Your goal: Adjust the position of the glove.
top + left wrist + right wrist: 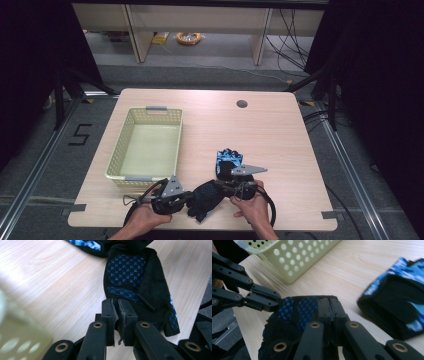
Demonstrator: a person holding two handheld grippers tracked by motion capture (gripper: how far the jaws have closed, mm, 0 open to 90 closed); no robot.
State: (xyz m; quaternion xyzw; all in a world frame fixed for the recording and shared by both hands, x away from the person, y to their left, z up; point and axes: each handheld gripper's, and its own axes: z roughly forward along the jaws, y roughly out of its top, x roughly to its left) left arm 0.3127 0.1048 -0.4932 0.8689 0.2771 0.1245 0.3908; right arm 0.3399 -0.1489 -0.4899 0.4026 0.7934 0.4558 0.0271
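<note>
A black glove with a blue dotted palm hangs between my two grippers just above the table's front edge. My left gripper is shut on one edge of it; in the left gripper view the jaws pinch the fabric of the glove. From the other side, my right gripper is shut on the same glove, its jaws pressed together over the cloth. A second glove, black with a blue camouflage pattern, lies on the table just beyond.
A pale yellow perforated basket stands on the left half of the wooden table, with nothing inside. A round cable hole sits near the far edge. The basket's wall is close behind the left gripper.
</note>
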